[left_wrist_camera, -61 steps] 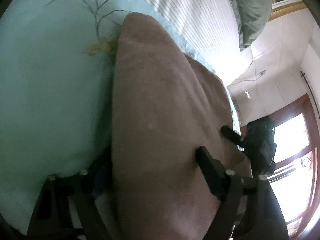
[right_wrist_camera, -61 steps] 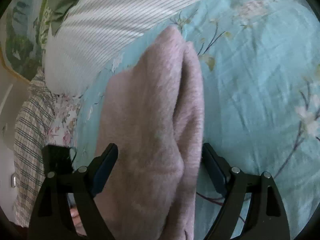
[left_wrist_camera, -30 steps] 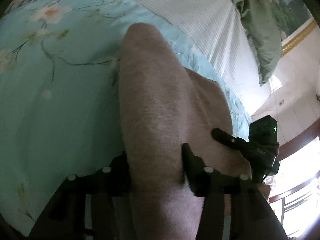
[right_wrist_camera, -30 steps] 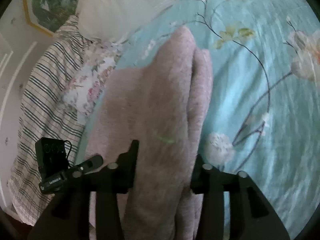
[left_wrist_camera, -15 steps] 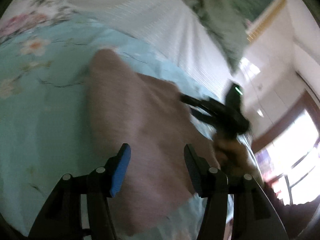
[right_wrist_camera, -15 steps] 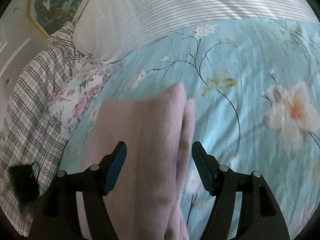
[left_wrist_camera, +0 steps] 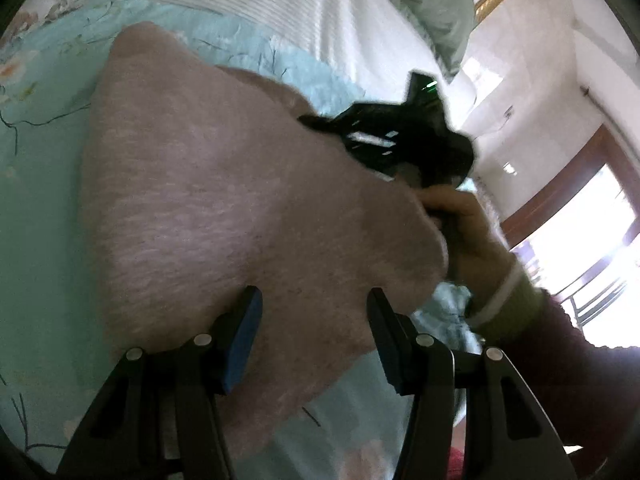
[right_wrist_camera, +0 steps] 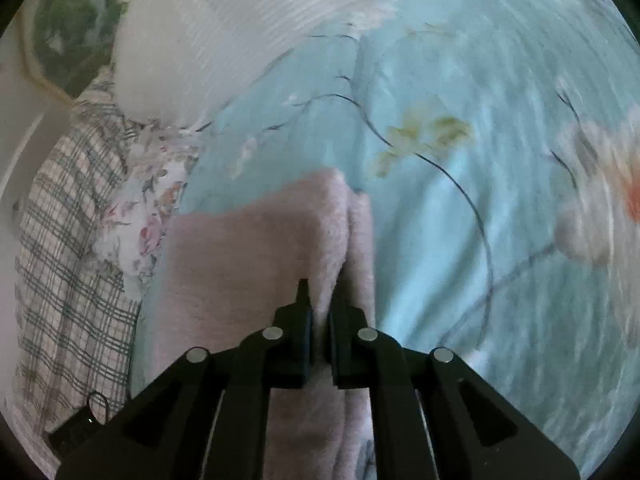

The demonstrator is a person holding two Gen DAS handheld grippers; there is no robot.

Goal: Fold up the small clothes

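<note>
Pink fleece garment (left_wrist_camera: 240,208) lies folded on the bed (right_wrist_camera: 460,240). Right hand-held gripper (right_wrist_camera: 319,312) pinches its near folded edge, probably to carry it over. Left hand-held gripper (left_wrist_camera: 312,332) gapes, empty.

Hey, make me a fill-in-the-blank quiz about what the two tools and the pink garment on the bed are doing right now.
1. The right tool is ____ on a fold of the fuzzy pink garment.
2. The left tool has its jaws ____, with the garment lying between them.
3. The garment rests on a ____ floral bedspread.
4. In the left wrist view, the person's right hand grips the ____ tool.

Missing words: shut; open; light blue; right
</note>
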